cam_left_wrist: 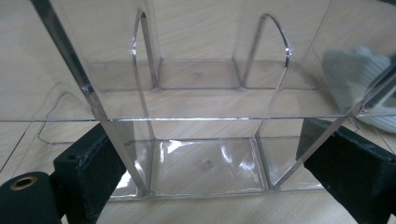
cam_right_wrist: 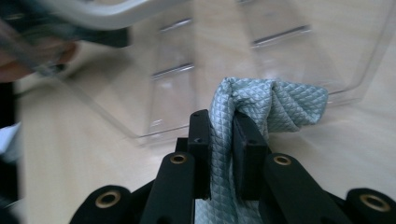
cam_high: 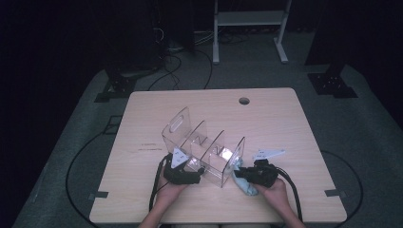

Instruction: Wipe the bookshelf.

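My high view looks forward and down on the whole table point(cam_high: 142, 109) from above my side. My left gripper view sits close and low against the clear organizer point(cam_left_wrist: 201, 102), looking through it. My right gripper view, also close, shares that organizer point(cam_right_wrist: 261, 51) from its other end.

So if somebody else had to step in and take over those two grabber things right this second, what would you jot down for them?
Right gripper: shut on the pale blue cloth, bunched between its pads, close to the near right end of the clear organiser.
Left gripper: its jaws straddle the organiser's near left part, one on each side of the clear walls; whether they press on it I cannot tell.
The organiser stands upright on the wooden table, its compartments empty.
Done: cloth picked up, organiser bracketed by the left gripper.
Left, probably: wipe the organiser with the cloth while the left gripper steadies it.
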`<state>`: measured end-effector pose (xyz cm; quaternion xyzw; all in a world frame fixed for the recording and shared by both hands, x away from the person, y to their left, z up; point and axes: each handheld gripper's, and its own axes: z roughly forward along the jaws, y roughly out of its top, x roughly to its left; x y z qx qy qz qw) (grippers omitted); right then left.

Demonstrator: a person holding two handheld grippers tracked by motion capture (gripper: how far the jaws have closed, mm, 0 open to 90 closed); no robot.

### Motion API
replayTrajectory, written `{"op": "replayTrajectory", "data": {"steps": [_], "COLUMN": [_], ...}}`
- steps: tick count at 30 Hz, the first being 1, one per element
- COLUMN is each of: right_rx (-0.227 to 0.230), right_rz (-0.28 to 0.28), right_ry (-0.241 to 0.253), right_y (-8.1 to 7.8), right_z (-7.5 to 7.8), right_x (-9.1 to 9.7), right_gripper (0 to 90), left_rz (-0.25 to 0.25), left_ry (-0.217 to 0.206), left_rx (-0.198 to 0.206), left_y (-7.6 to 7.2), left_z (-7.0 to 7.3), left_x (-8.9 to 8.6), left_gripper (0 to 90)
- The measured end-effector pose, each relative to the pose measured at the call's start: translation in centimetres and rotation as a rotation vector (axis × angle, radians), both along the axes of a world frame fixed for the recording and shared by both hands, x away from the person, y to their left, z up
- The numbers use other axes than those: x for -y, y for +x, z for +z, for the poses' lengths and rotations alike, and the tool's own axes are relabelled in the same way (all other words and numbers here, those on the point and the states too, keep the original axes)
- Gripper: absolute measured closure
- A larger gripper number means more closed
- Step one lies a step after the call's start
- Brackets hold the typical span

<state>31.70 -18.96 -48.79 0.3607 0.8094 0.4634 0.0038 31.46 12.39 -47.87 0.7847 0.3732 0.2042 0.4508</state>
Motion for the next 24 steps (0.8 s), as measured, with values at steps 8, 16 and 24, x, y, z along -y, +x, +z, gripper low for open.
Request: {"op": "replayTrajectory", "data": {"steps": [8, 16, 24], "right_rx": [0.020, 0.021, 0.022], "right_rz": [-0.102, 0.139, 0.014], "right_ry": [-0.012, 0.004, 0.006], "right_y": [1.0, -2.4, -0.9], "right_z": [0.0, 0.6, 0.3], "right_x": [0.9, -2.3, -0.7], "right_gripper": [79.4, 79.1, 79.3], "left_rz": [0.010, 0.017, 0.024], "left_ry": [0.008, 0.000, 0.001], "left_rx": [0.004, 0.000, 0.002], "left_y": [0.0, 0.0, 0.1], "left_z": [0.1, 0.0, 0.0], "left_x": [0.2, -0.1, -0.1], "left_gripper": [7.4, 7.7, 7.6]}}
